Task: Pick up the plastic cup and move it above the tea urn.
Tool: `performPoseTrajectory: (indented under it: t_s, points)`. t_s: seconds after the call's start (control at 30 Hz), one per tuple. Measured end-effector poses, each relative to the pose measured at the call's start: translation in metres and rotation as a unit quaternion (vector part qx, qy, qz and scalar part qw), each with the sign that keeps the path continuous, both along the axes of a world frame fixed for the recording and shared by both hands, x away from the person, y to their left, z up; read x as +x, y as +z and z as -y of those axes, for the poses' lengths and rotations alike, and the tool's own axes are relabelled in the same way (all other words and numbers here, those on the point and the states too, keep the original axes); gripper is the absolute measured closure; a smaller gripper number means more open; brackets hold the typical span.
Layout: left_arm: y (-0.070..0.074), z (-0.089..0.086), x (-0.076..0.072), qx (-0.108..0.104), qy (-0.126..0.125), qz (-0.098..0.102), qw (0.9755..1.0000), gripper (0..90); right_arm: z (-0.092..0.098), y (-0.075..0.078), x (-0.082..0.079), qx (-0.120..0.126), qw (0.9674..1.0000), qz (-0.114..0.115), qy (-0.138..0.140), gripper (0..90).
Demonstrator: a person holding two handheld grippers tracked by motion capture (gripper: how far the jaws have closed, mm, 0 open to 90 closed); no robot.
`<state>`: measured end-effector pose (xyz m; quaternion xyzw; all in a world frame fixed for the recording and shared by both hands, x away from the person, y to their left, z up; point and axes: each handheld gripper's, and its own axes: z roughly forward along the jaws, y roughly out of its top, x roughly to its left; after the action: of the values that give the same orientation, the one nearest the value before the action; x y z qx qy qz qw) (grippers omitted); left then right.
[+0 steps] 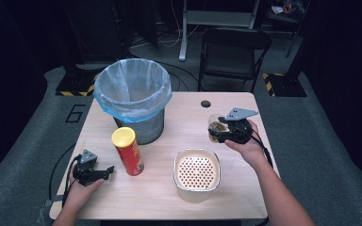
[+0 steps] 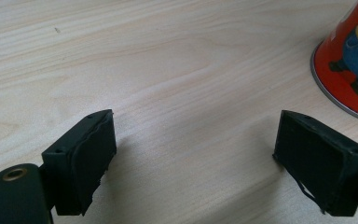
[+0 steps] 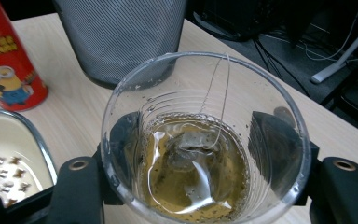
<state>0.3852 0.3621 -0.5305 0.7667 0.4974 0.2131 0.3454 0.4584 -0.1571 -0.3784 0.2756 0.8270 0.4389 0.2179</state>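
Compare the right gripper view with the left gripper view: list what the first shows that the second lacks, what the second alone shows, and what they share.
First only: a clear plastic cup clamped between the right gripper's jaws, holding amber liquid and a tea bag, plus the mesh bin and a strainer tub.
Second only: the left gripper, jaws wide apart with nothing between them, low over bare wood.
Both: the red cartoon can and the wooden table.

The pale matt wood-grain desk carried a clear glossy plastic cup, a glossy red cardboard-look snack tube, a dark metal mesh bin lined with thin translucent film, and a smooth cream perforated tray.
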Motion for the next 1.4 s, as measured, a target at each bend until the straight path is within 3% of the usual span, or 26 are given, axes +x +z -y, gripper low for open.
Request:
performPoseTrajectory:
  t_s: [0.13,0.3,0.5,0.83,1.03,1.17,1.4]
  points:
    - [0.000,0.000,0.000,0.000,0.000,0.000,1.0000,12.3,-0.002,0.015,-0.003,0.007,0.9998,0.010,0.013,35.3]
    - [0.000,0.000,0.000,0.000,0.000,0.000,1.0000,12.3,-0.006,0.023,-0.005,0.010,0.9992,0.022,0.030,35.3]
    - [0.000,0.000,0.000,0.000,0.000,0.000,1.0000,12.3,-0.009,0.023,-0.005,0.001,0.9992,0.024,0.031,35.4]
    - [0.000,0.000,0.000,0.000,0.000,0.000,1.0000,12.3,-0.008,0.017,-0.005,-0.022,0.9975,0.050,0.044,35.8]
    - [0.000,0.000,0.000,0.000,0.000,0.000,1.0000,12.3,-0.008,0.008,-0.007,-0.041,0.9929,0.082,0.076,36.1]
    - [0.000,0.000,0.000,0.000,0.000,0.000,1.0000,12.3,-0.009,0.001,-0.007,-0.032,0.9899,0.095,0.101,36.4]
    - [0.000,0.000,0.000,-0.001,0.001,0.000,1.0000,12.2,-0.017,-0.006,-0.008,-0.048,0.9811,0.125,0.140,36.6]
